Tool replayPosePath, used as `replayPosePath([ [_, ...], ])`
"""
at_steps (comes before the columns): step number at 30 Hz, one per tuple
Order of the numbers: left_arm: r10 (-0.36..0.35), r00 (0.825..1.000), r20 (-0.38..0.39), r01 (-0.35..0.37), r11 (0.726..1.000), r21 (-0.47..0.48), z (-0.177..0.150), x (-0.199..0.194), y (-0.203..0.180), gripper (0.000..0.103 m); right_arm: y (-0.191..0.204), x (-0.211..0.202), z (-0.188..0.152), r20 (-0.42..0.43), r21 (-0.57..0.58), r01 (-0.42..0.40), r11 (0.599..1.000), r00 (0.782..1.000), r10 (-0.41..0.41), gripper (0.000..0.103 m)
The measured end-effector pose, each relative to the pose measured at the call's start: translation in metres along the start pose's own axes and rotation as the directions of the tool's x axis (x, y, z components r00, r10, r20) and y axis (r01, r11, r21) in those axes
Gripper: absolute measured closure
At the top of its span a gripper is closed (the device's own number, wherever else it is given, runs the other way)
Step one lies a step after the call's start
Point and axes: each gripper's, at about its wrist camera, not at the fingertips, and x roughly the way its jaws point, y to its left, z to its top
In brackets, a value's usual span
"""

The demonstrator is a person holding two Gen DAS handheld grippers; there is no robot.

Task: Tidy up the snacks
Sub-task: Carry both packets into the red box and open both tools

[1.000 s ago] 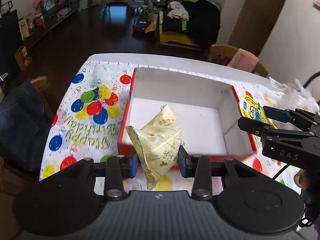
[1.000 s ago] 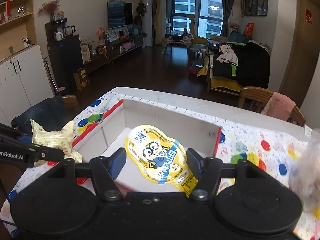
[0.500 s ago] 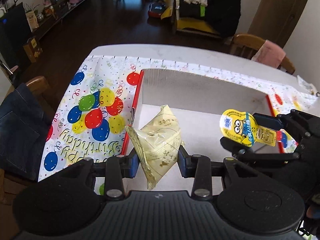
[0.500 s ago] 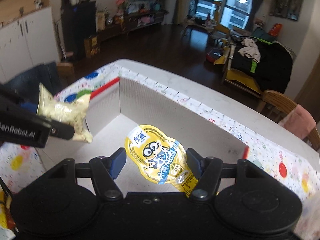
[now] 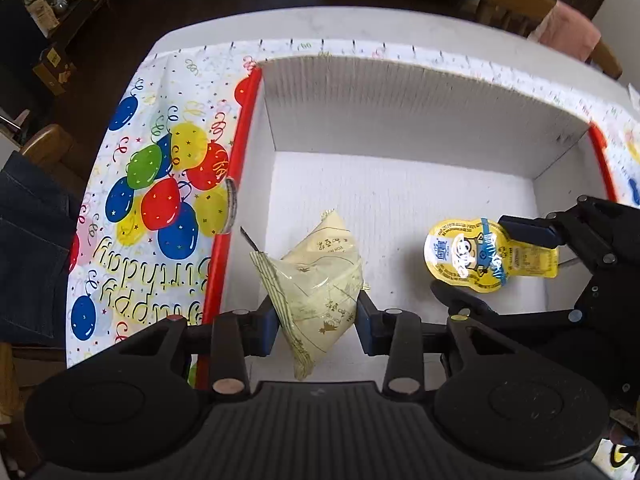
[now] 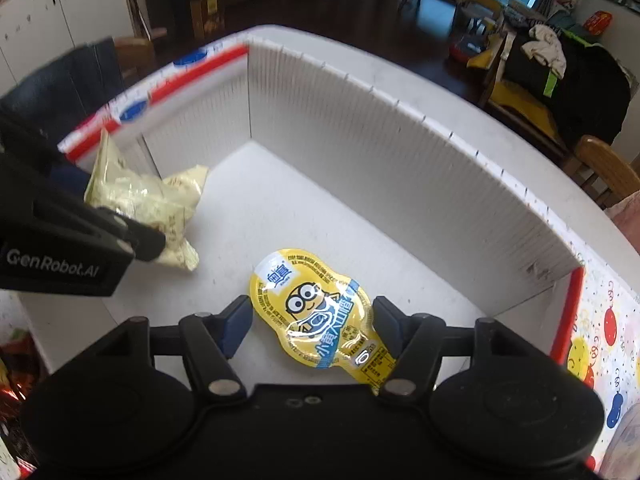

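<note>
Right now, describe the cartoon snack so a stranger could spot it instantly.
Find the white box with red edges on the balloon tablecloth. Over its floor, the right tool grips a flat, peanut-shaped yellow pouch with a goggle-eyed cartoon figure, unlike the puffy pale packet nearby.

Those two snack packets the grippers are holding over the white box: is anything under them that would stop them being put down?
Nothing visible. The pale packet in the left gripper and the yellow cartoon packet in the right gripper hang above the white box's bare floor.
</note>
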Motion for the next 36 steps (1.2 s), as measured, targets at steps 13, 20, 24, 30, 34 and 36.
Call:
replayPosePath([
  [13,0.054,0.998,-0.042,-0.050,0.994,0.102,0.000,0.017,-0.022,0.064,0.002,0.011,0.000,-0.069,-0.025,-0.041,0.999,0.997,0.040,0.038],
  [20,0.028,1.000,-0.004,-0.027,0.997,0.077,-0.003,0.008,-0.023,0.047,-0.002,-0.001,-0.001,-0.034,-0.001,-0.051,0.999,0.998,0.051,0.032],
  [24,-0.004,1.000,0.028,0.002,0.998,0.056,-0.008,-0.007,-0.022,0.047,-0.008,-0.020,-0.006,0.008,0.009,-0.064,0.998,0.998,0.064,0.031],
  [30,-0.043,0.994,0.101,0.040,0.999,0.029,-0.018,-0.036,-0.017,0.047,-0.016,-0.052,-0.011,0.068,0.046,-0.091,0.995,0.994,0.087,0.027],
  [34,-0.060,0.987,0.152,0.056,0.998,0.026,-0.028,-0.056,-0.012,0.047,-0.018,-0.074,-0.015,0.111,0.068,-0.095,0.993,0.990,0.087,0.025],
  [36,-0.072,0.981,0.180,0.068,0.997,0.028,-0.034,-0.067,-0.008,0.047,-0.018,-0.085,-0.018,0.133,0.089,-0.102,0.991,0.987,0.089,0.024],
])
